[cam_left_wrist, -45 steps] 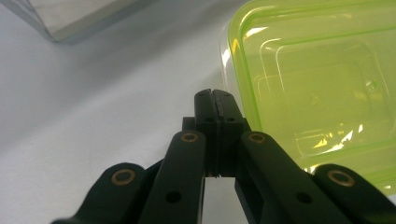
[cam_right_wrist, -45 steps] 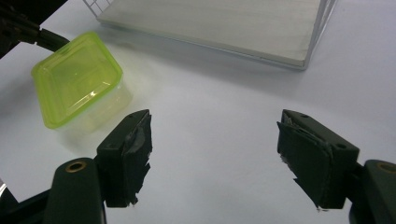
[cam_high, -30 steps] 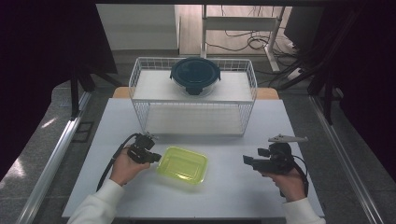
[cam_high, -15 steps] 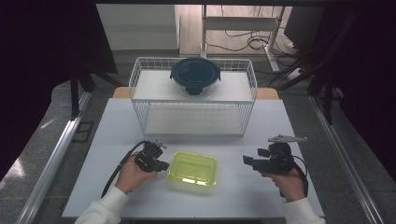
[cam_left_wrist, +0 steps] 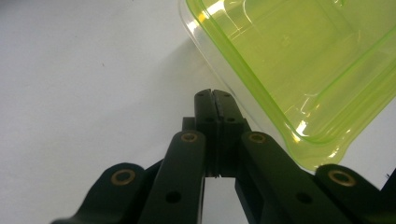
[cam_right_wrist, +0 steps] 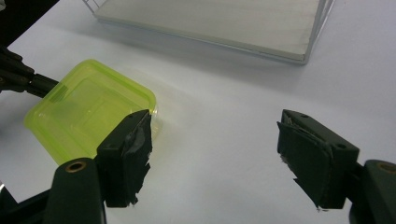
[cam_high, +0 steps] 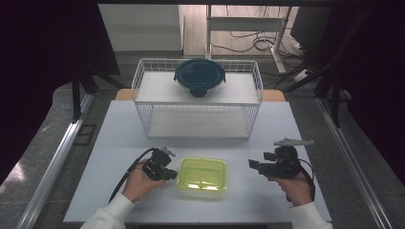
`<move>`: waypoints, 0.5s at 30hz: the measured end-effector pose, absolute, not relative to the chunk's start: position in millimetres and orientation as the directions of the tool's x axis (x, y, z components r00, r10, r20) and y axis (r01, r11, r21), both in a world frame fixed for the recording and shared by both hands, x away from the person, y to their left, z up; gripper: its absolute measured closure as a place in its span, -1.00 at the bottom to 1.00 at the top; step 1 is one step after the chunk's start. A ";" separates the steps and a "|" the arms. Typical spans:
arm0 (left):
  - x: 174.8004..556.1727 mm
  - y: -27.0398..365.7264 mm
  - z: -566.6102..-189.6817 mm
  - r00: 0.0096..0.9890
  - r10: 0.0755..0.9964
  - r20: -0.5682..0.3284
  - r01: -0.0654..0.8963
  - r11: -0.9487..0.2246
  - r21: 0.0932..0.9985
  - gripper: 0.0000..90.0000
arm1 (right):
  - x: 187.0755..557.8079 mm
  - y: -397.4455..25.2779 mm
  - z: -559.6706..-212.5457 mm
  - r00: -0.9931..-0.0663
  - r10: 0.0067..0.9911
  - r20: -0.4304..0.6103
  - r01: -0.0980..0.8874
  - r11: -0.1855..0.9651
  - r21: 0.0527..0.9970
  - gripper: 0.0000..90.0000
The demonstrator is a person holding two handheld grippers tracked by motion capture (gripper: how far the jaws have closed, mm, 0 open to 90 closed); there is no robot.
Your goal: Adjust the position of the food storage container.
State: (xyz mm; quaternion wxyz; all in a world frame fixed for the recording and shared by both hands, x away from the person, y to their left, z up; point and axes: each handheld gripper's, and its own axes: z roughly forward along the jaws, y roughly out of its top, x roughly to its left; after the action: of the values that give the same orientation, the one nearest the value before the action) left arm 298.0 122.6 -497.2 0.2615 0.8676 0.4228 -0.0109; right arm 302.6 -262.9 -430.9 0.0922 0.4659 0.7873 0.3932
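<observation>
A yellow-green clear plastic container (cam_high: 201,173) lies on the white table (cam_high: 267,205) near its front edge. My left gripper (cam_high: 168,172) is at the container's left edge. In the left gripper view its jaws are pressed together at the tip (cam_left_wrist: 212,93), right against the container's rim (cam_left_wrist: 299,60), with nothing seen between them. My right gripper (cam_high: 253,165) is held to the right of the container, apart from it, and points left. In the right gripper view it stands wide open (cam_right_wrist: 217,140) with nothing in it, the container (cam_right_wrist: 88,112) lying beyond its left jaw.
A white wire basket (cam_high: 198,98) stands at the back of the table, its open front facing me. A round container with a dark blue lid (cam_high: 199,76) sits on the basket's top. The basket's lower shelf (cam_right_wrist: 210,28) lies ahead of the right gripper.
The container has slid to the right across the table, and my left gripper has moved right along with it at its left edge. The right gripper has held still.
</observation>
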 end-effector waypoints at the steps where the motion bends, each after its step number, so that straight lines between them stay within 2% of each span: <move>1: 297.8 122.7 -497.6 0.641 0.728 -0.243 0.740 -0.503 0.448 1.00 | 302.6 -263.0 -431.0 -0.549 0.806 0.221 0.661 0.257 0.705 -0.42; 8: 299.9 131.6 -497.1 0.609 0.759 -0.230 0.754 -0.464 0.464 1.00 | 302.1 -263.9 -430.4 -0.547 0.807 0.225 0.660 0.250 0.709 -0.42; 13: 294.5 152.9 -482.3 0.564 0.785 -0.255 0.756 -0.367 0.543 0.92 | 300.5 -262.6 -430.3 -0.551 0.803 0.225 0.659 0.254 0.708 -0.42; 14: 292.2 156.1 -478.8 0.555 0.791 -0.258 0.752 -0.345 0.561 0.85 | 300.3 -262.3 -430.6 -0.553 0.802 0.225 0.659 0.256 0.707 -0.42; 15: 290.1 158.8 -475.9 0.551 0.795 -0.252 0.745 -0.333 0.577 0.66 | 300.3 -262.0 -431.0 -0.554 0.802 0.222 0.658 0.259 0.707 -0.42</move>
State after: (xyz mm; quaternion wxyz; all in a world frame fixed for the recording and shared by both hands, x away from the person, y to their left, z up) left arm 290.1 158.8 -475.9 0.3322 0.8156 0.4722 0.0376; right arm 300.3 -262.0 -431.0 0.0910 0.4631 0.7882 0.3949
